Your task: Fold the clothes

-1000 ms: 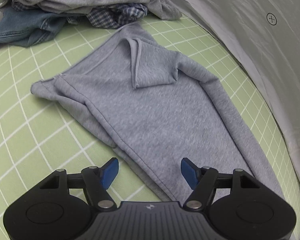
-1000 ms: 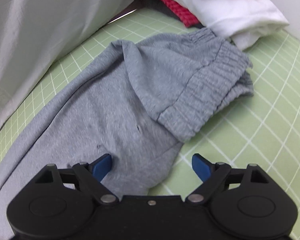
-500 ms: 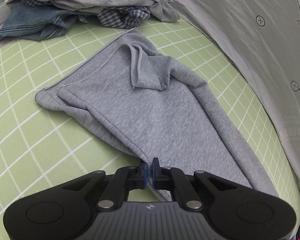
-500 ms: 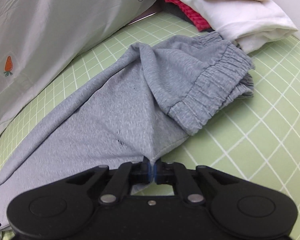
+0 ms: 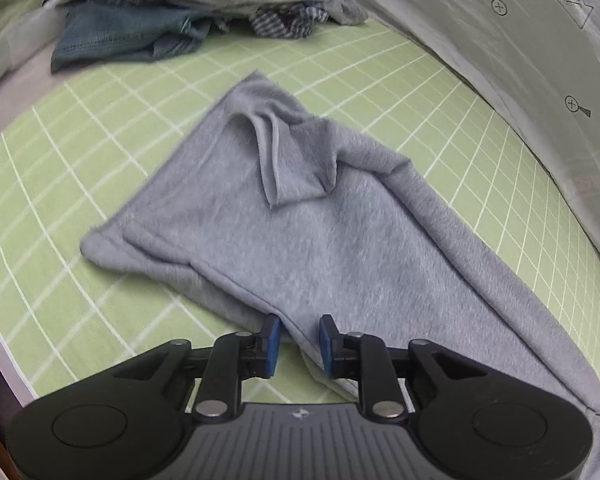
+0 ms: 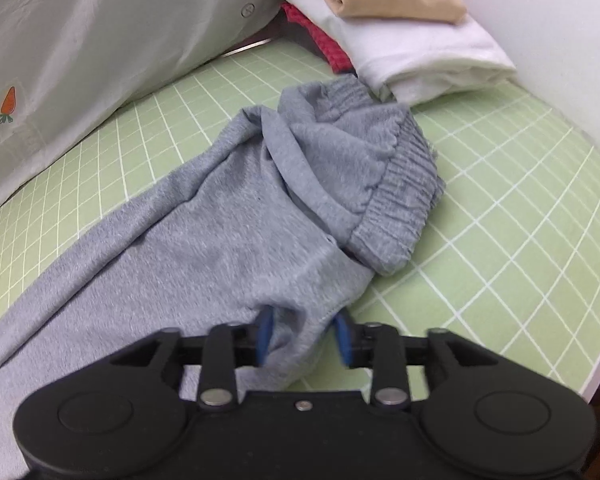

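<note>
Two grippers are working one pair of grey sweatpants spread across the green grid mat. The left gripper sits at the near edge of the leg end, its jaws opening, with the cloth's hem lying in the gap between the blue pads but not squeezed. The right gripper is over the near edge by the waist, jaws opening too, and a bunch of fabric stands between its pads; it looks let go rather than pinched.

The pants are far from flat. At the leg end a cuff is flipped back over itself, and at the other end the waistband is rolled over onto the seat, touching the stack of folded laundry. An unfolded heap lies beyond the leg end, well apart from it.

What worries me: if both let go now, the near edge may slump in a ridge instead of a clean line. The right pads, I'd guess, could drag the bunched cloth along as they pull away and undo the straightening. Folding over that flipped cuff and rolled waistband would trap lumps inside. And tugging the waist end might knock the folded stack it rests against.
</note>
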A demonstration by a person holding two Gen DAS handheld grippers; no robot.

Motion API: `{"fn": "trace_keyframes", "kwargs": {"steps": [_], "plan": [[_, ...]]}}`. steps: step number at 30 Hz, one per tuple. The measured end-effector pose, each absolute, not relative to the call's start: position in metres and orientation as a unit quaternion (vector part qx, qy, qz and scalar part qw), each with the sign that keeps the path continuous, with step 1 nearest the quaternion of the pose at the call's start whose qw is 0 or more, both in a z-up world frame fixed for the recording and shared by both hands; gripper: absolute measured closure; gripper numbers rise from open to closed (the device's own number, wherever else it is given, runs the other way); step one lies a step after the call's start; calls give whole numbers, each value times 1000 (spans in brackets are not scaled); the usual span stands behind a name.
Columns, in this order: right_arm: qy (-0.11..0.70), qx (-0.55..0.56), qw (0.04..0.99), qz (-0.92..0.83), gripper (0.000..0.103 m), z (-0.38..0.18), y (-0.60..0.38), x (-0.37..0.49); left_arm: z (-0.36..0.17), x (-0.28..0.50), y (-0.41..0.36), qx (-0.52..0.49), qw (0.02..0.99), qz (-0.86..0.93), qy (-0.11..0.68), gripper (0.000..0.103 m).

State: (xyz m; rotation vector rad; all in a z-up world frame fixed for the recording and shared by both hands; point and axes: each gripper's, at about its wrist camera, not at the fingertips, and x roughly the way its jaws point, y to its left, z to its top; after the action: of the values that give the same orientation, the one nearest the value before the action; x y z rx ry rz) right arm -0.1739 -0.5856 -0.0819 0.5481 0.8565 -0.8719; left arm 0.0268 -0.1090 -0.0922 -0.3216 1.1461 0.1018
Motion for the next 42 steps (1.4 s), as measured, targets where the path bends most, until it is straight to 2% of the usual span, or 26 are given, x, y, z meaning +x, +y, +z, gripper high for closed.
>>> {"fn": "trace_keyframes", "kwargs": {"steps": [1, 2, 3, 4, 9, 11, 12, 13, 15, 17, 21, 24, 27, 29, 31, 35, 37, 42], "plan": [[391, 239, 791, -406, 31, -77, -578, -167, -88, 31, -107, -134, 835, 38, 533, 62], [385, 224, 797, -408, 25, -72, -571, -160, -84, 36, -106, -116, 842, 27, 526, 57], [381, 210, 803, -408, 24, -68, -563, -153, -80, 41, -104, -99, 849, 16, 519, 49], [382, 199, 807, -404, 24, -66, -555, -145, -80, 46, -103, -84, 851, 6, 518, 45], [396, 171, 815, -388, 21, -71, -514, -115, -93, 73, -95, -24, 847, -49, 529, 45], [404, 178, 807, -391, 21, -76, -502, -107, -104, 83, -92, -11, 838, -65, 542, 49], [408, 181, 804, -393, 21, -77, -496, -103, -110, 88, -89, -12, 834, -70, 548, 62], [412, 178, 802, -396, 21, -78, -490, -99, -114, 94, -84, -19, 832, -73, 550, 81], [419, 171, 797, -401, 21, -79, -478, -92, -121, 106, -75, -32, 829, -79, 553, 97], [429, 157, 794, -402, 21, -78, -469, -85, -124, 121, -65, -46, 830, -82, 550, 103], [444, 130, 788, -405, 21, -72, -453, -73, -108, 167, -34, -67, 866, -39, 495, 103], [450, 115, 790, -400, 21, -69, -445, -65, -98, 199, -2, -122, 885, -3, 450, 103], [459, 104, 788, -396, 21, -68, -441, -57, -92, 219, 8, -119, 887, -15, 446, 102], [464, 102, 788, -392, 21, -68, -439, -51, -92, 214, 6, -99, 887, -37, 449, 94], [467, 99, 789, -386, 21, -68, -436, -46, -96, 202, 7, -101, 878, -58, 464, 74], [475, 84, 794, -370, 21, -70, -427, -34, -106, 171, 8, -139, 860, -88, 483, 56], [479, 78, 797, -360, 21, -71, -422, -29, -109, 157, 5, -143, 858, -96, 484, 40], [490, 82, 796, -344, 21, -77, -419, -25, -115, 147, -5, -155, 849, -114, 492, 40]]}}
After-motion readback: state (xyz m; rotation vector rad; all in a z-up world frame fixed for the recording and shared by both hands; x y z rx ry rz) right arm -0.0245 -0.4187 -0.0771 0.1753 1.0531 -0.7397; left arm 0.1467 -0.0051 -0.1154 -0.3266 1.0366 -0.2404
